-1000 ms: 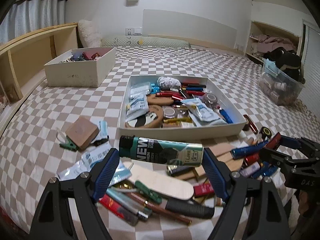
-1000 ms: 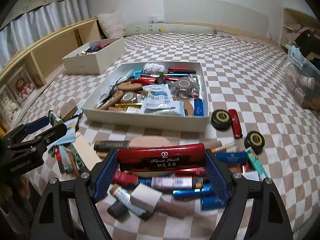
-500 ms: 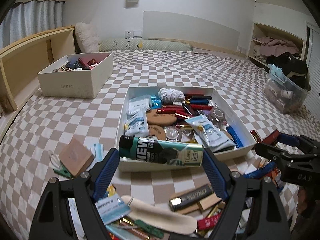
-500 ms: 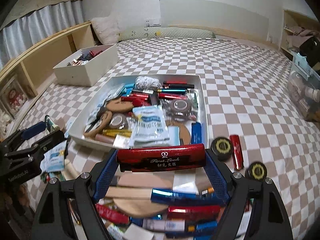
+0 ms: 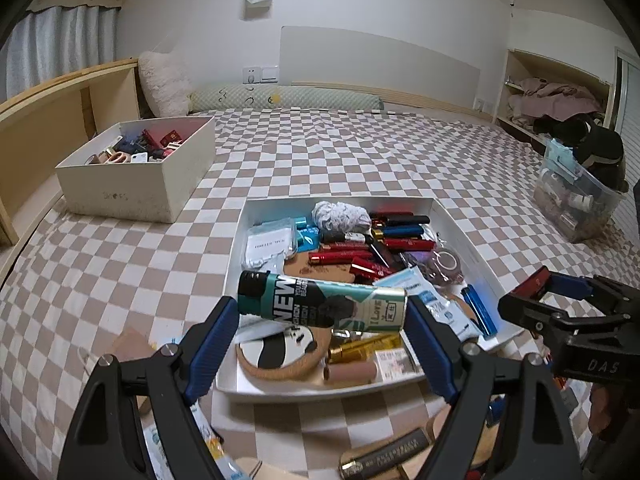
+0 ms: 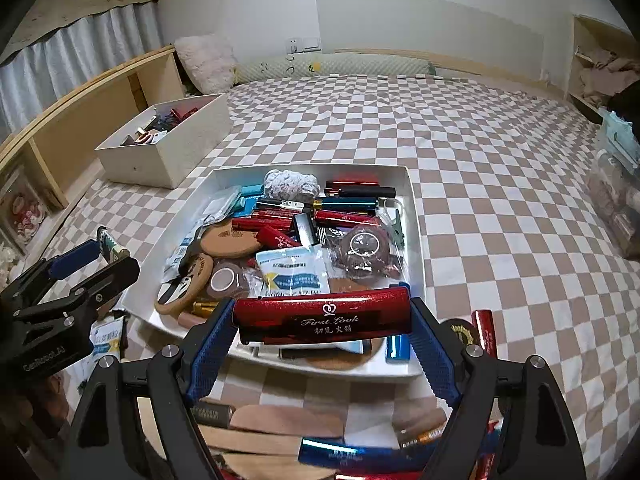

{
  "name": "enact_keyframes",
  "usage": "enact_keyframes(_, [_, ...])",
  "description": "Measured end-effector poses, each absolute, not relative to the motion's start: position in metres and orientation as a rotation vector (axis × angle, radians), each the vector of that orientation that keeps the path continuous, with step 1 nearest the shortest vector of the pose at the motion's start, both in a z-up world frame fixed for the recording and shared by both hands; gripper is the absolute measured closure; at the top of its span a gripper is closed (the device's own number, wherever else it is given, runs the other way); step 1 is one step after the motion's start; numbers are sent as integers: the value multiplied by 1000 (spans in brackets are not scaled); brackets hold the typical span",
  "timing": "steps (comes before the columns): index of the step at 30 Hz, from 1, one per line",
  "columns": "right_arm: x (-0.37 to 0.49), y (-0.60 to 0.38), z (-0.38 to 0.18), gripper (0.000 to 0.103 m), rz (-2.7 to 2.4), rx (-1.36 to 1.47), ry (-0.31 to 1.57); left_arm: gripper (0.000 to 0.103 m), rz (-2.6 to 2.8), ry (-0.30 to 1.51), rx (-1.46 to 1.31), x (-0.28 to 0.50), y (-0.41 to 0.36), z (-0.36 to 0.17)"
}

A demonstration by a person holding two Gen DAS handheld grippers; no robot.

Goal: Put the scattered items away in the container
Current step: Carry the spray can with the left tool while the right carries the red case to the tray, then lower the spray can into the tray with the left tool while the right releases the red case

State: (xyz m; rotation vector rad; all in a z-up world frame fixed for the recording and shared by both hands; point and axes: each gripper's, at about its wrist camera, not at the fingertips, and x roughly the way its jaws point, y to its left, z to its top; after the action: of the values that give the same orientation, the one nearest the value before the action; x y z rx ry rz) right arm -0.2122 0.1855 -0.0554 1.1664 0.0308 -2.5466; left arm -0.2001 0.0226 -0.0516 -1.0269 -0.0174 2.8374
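My left gripper [image 5: 322, 310] is shut on a teal tube [image 5: 320, 305] with a black cap, held crosswise above the near left part of the white tray [image 5: 472, 254]. My right gripper [image 6: 322, 314] is shut on a glittery red case [image 6: 322, 314], held crosswise above the tray's near edge [image 6: 414, 240]. The tray holds several lipsticks, sachets, cork coasters and a tape roll. The right gripper also shows at the right in the left wrist view [image 5: 560, 300]. The left gripper shows at the left in the right wrist view [image 6: 80, 272].
A white box [image 5: 136, 176] of small items stands at the back left on the checked bed. A clear bin [image 5: 576, 200] sits at the right. Scattered cases and wooden pieces [image 6: 280, 424] lie in front of the tray, with a black disc and red stick [image 6: 480, 328] to its right.
Both grippers have risen and moved forward from the scattered pile to above the tray's near side, each still holding its item.
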Motion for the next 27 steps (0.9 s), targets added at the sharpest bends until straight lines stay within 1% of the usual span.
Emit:
enact_keyframes(8, [-238, 183, -64, 19, -2534, 1204, -10, 20, 2834, -10, -1039, -216, 22, -57])
enact_keyframes(17, [-254, 183, -82, 19, -2518, 1264, -4, 20, 2825, -9, -1074, -227, 23, -71])
enact_keyframes(27, [-259, 186, -88, 19, -2507, 1276, 10, 20, 2800, -11, -1082, -234, 33, -76])
